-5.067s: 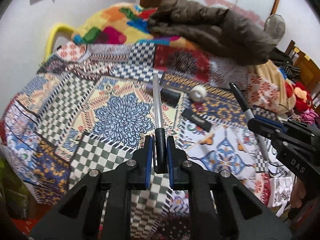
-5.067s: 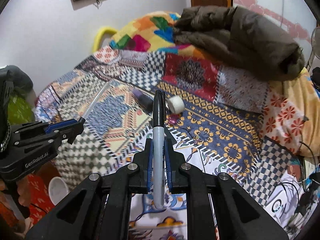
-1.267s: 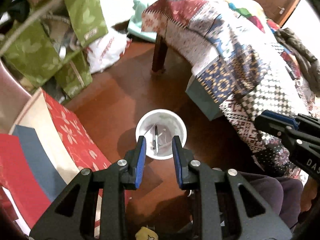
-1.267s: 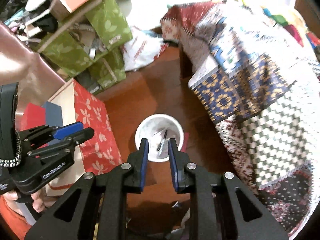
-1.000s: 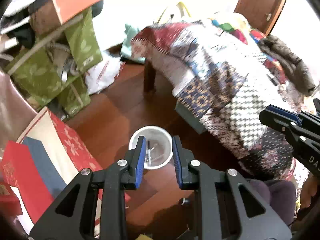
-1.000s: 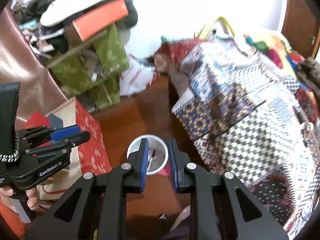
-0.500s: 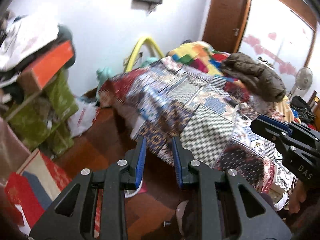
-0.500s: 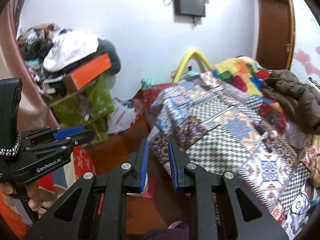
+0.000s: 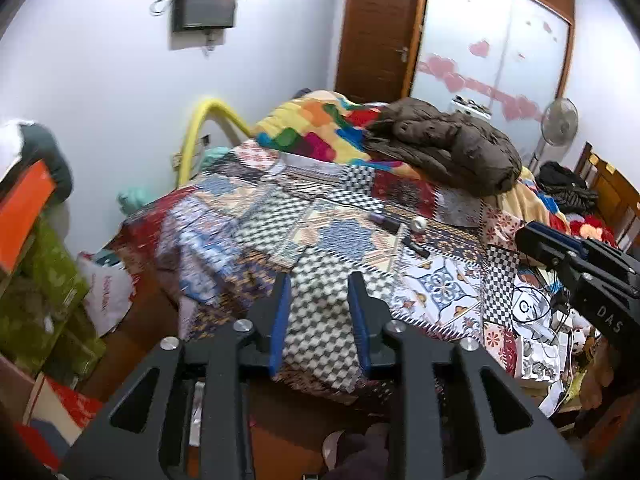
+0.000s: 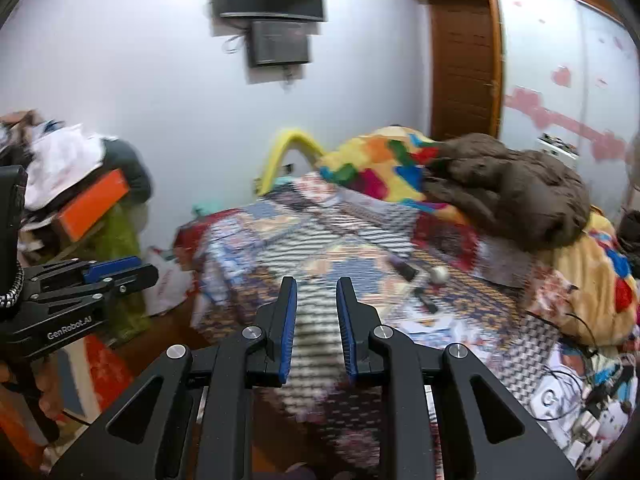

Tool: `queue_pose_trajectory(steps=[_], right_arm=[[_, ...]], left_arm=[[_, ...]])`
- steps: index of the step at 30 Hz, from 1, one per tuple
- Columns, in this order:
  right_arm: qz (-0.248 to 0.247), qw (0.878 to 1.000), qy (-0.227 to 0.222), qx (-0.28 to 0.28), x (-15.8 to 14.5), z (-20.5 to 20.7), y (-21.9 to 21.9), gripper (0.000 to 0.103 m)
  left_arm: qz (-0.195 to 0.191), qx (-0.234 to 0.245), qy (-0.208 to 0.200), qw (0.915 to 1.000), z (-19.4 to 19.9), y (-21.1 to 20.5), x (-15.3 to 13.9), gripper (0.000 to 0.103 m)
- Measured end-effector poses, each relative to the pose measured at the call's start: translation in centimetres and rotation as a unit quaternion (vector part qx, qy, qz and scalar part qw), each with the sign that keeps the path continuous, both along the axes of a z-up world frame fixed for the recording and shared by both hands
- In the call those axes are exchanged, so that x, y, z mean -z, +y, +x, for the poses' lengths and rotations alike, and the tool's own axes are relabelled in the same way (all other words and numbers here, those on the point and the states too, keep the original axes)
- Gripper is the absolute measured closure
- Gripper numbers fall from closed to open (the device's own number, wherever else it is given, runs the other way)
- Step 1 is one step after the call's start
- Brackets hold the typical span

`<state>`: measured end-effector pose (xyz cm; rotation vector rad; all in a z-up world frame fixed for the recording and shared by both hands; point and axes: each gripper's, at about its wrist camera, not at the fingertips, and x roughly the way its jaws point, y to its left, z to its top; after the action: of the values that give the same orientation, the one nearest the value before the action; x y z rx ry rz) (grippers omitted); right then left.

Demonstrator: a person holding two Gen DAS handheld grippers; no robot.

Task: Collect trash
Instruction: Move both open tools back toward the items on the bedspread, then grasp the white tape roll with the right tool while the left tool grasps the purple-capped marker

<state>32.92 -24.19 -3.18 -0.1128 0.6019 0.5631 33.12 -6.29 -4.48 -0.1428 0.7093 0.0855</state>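
Observation:
Several small items lie on the patterned bedspread: a dark purple tube, a white round piece, a short black piece and a thin pale stick. The right wrist view shows them blurred, with the white round piece beside the dark tube. My left gripper hovers short of the bed's near edge, its jaws opening with nothing between them. My right gripper is beside it, jaws slightly apart, opening and empty. Each gripper shows in the other's view: right gripper, left gripper.
A brown jacket and a colourful blanket cover the bed's far end. Green boxes and a white plastic bag stand on the floor at left. Cables and papers clutter the bed's right corner.
Both grippers have swung up from the white bin on the floor, which holds the dropped pens, to face the bed. The bin has left view. The left jaws stand wider.

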Motion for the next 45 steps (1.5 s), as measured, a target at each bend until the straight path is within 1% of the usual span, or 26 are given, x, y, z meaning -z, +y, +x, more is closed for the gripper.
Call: queue_pose_trajectory(steps=[1, 2, 3, 4, 5, 6, 10, 13, 17, 23, 29, 34, 37, 40, 42, 43, 44, 45], right_arm=[[-0.002, 1.0, 0.001, 0.012, 0.2, 0.8, -0.9, 0.078], [-0.004, 1.0, 0.003, 0.025, 0.4, 1.7, -1.8, 0.066], [-0.004, 0.999, 0.003, 0.034, 0.5, 2.2, -2.5, 0.054], [-0.001, 0.999, 0.003, 0.049, 0.8, 3.1, -3.6, 0.05], [0.001, 0.998, 0.004, 0.06, 1.0, 3.8, -4.4, 0.047], [0.001, 0.998, 0.007, 0.067, 1.2, 4.3, -4.9, 0.047], [-0.008, 0.995, 0.028, 0.097, 2.5, 7.8, -7.5, 0.047], [-0.012, 0.993, 0.041, 0.111, 3.6, 10.1, -8.6, 0.047], [-0.016, 0.991, 0.056, 0.117, 5.3, 13.2, -9.4, 0.047], [-0.024, 0.991, 0.081, 0.108, 9.0, 18.4, -9.4, 0.047], [-0.036, 0.99, 0.107, 0.088, 13.6, 24.1, -8.0, 0.047], [-0.03, 0.986, 0.151, 0.06, 17.4, 28.8, -6.6, 0.048], [-0.042, 0.985, 0.157, 0.051, 19.0, 30.7, -5.5, 0.052], [-0.037, 0.983, 0.178, 0.037, 20.3, 32.4, -5.0, 0.058], [-0.035, 0.98, 0.195, 0.037, 21.1, 33.2, -5.0, 0.071], [-0.034, 0.978, 0.204, 0.033, 21.5, 33.5, -5.1, 0.076], [-0.032, 0.977, 0.207, 0.031, 21.8, 33.6, -5.2, 0.079], [-0.026, 0.978, 0.205, 0.033, 21.8, 33.6, -5.5, 0.079]], left_arm=[[0.001, 0.006, 0.001, 1.0, 0.9, -0.7, 0.1, 0.07], [0.003, 0.014, 0.005, 0.9999, 2.2, -1.5, 0.4, 0.066], [0.004, 0.019, 0.007, 0.9998, 3.0, -2.0, 0.6, 0.057], [0.003, 0.022, 0.01, 0.9997, 3.9, -2.6, 0.8, 0.052], [0.001, 0.025, 0.009, 0.9996, 5.0, -3.2, 1.1, 0.044], [0.0, 0.027, 0.007, 0.9996, 5.8, -3.6, 1.4, 0.041], [-0.01, 0.039, 0.024, 0.9989, 10.2, -5.2, 2.9, 0.04], [-0.028, 0.047, 0.04, 0.9977, 13.8, -5.9, 4.5, 0.04], [-0.037, 0.056, 0.062, 0.9958, 18.6, -6.7, 7.0, 0.04], [-0.055, 0.057, 0.096, 0.9923, 24.8, -7.8, 10.9, 0.04], [-0.067, 0.049, 0.109, 0.9905, 29.6, -7.4, 14.3, 0.04], [-0.082, 0.034, 0.119, 0.989, 32.9, -6.6, 16.7, 0.04], [-0.087, 0.026, 0.123, 0.9882, 34.6, -6.4, 17.8, 0.04], [-0.092, 0.024, 0.13, 0.9869, 36.2, -6.5, 18.9, 0.04], [-0.1, 0.018, 0.135, 0.9857, 37.2, -6.7, 19.7, 0.04], [-0.104, 0.016, 0.136, 0.9852, 37.6, -6.8, 19.9, 0.04], [-0.113, 0.01, 0.136, 0.9842, 38.0, -6.9, 20.2, 0.04], [-0.12, 0.006, 0.136, 0.9834, 38.3, -7.0, 20.5, 0.04]])
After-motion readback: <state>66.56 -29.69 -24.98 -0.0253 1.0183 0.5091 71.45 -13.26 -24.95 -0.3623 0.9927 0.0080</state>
